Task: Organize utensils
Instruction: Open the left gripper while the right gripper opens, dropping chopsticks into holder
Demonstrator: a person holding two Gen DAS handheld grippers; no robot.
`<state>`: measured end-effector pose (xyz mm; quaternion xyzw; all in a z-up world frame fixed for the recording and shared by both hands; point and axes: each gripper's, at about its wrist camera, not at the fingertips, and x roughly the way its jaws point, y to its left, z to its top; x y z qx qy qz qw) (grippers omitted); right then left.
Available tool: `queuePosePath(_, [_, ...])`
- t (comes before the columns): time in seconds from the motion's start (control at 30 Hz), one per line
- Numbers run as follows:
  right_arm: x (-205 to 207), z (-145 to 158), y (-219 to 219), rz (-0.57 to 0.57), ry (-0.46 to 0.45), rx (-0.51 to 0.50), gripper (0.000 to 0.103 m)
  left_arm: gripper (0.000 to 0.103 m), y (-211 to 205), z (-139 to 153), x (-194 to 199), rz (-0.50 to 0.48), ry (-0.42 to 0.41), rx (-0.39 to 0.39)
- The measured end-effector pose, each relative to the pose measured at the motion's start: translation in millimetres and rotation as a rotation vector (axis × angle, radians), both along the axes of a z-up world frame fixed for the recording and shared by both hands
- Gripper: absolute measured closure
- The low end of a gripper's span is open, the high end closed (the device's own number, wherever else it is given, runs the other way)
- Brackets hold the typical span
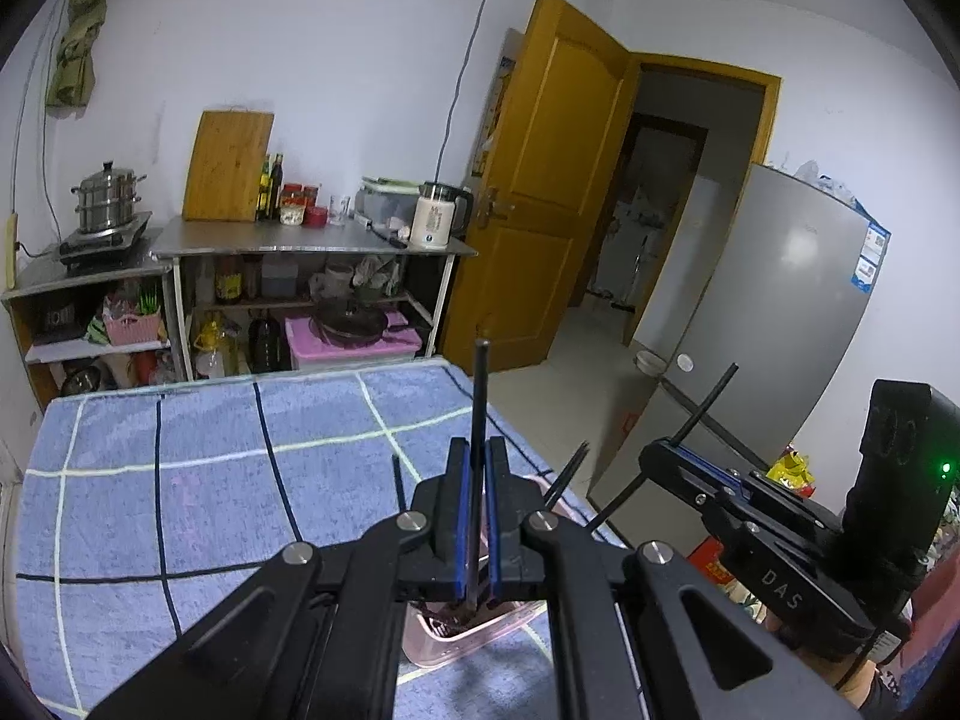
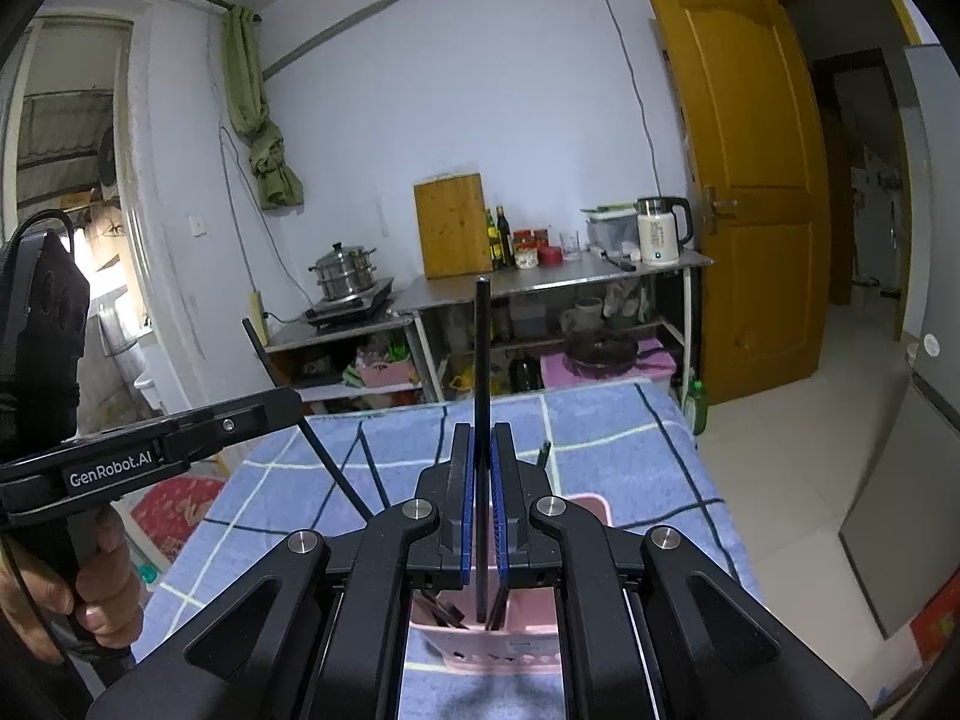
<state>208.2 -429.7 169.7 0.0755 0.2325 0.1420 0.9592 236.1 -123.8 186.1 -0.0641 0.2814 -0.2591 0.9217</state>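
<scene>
My left gripper (image 1: 478, 456) is shut on a black chopstick (image 1: 480, 390) that stands upright, its lower end over a pink plastic holder (image 1: 462, 636) on the blue checked cloth (image 1: 180, 480). My right gripper (image 2: 482, 444) is shut on another black chopstick (image 2: 482, 360), upright over the same pink holder (image 2: 528, 630). The holder has dark utensils inside. Each gripper shows in the other's view: the right one (image 1: 666, 456) with its stick, the left one (image 2: 264, 414) with its stick. More black sticks (image 1: 567, 474) lean in the holder.
Metal shelves (image 1: 312, 246) with a steamer pot (image 1: 108, 198), cutting board (image 1: 228, 165), jars and a kettle (image 1: 435, 216) stand behind the table. An open wooden door (image 1: 540, 180) and a grey fridge (image 1: 768, 312) are to the right.
</scene>
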Motion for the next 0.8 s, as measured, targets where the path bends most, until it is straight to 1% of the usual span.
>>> queuePosePath(0.23, [18,-35,3,0.005,0.074,-0.011,0.098,0.098,-3,-38,11,-0.010,0.069,0.017])
queuePosePath(0.37, [25,-49,4,0.007,0.100,-0.020,0.098,0.098,-2,-58,15,-0.007,0.105,0.029])
queuePosePath(0.57, [32,-63,7,0.002,0.138,-0.035,0.098,0.097,-2,-69,15,0.005,0.124,0.042])
queuePosePath(0.8, [30,-59,5,-0.002,0.147,-0.033,0.098,0.097,-2,-77,15,0.015,0.138,0.054])
